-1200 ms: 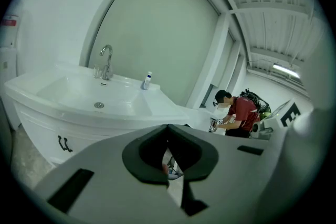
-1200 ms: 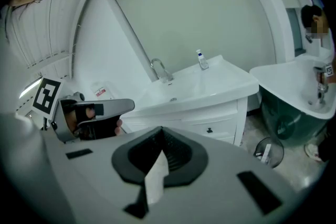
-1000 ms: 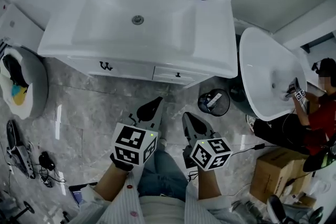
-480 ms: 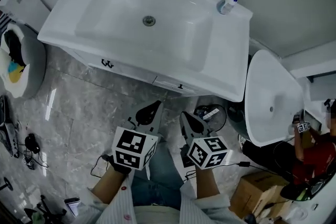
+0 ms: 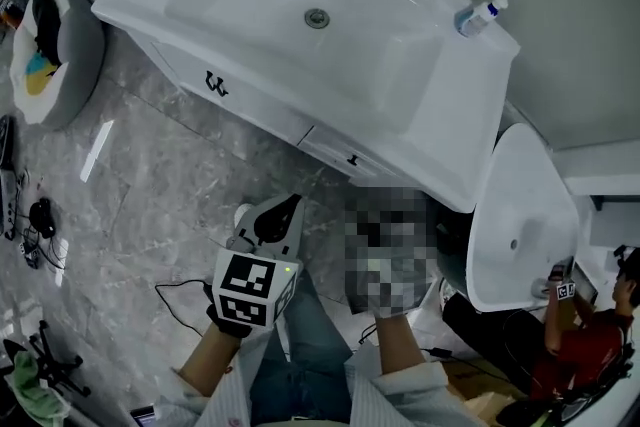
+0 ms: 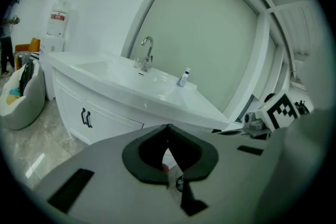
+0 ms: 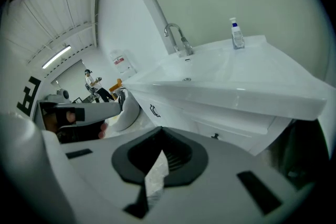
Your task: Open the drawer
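Bare marble floor [image 5: 190,185] lies open below vanity front [image 5: 265,115]; straight line to drawer [image 5: 335,150] unblocked. Countertop rim [image 5: 430,160] overhangs drawer, closing off approach from above. White oval basin [image 5: 525,215] crowds vanity's right corner, leaving narrow gap. Grey beanbag [image 5: 75,55] and loose cables [image 5: 40,215] hem floor at left, well apart from drawer.

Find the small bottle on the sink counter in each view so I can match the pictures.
Head view: small bottle at upper right, on the counter, near its back corner.
Left gripper view: bottle near centre, right of the faucet.
Right gripper view: bottle at upper right.
Shared landmark: the faucet, left of the bottle in every view.
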